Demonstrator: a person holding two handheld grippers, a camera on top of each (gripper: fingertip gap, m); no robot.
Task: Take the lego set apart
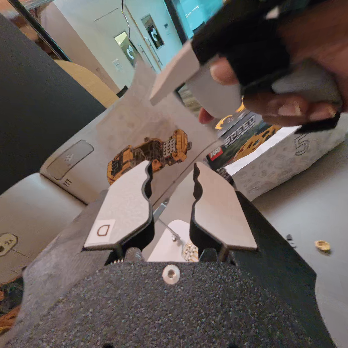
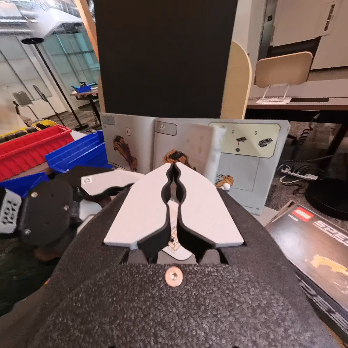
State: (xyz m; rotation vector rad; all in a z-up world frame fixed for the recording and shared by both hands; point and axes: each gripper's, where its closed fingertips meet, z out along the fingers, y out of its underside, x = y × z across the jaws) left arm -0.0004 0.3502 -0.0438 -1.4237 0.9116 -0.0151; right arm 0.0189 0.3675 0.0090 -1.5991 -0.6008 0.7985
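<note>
Our left tool (image 1: 172,165) hangs spread and empty over the tabletop (image 1: 301,216); our right tool (image 2: 174,165) is pressed together on nothing. Straight ahead both face the open instruction booklet (image 2: 244,169). We cannot find the built lego set itself, only a small tan piece (image 1: 322,245) right of the left tool, the nearer.

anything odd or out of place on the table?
One small tan piece lies loose on the grey table, apart from the box, with a tiny black bit nearby. Nothing looks spilled or damaged.
</note>
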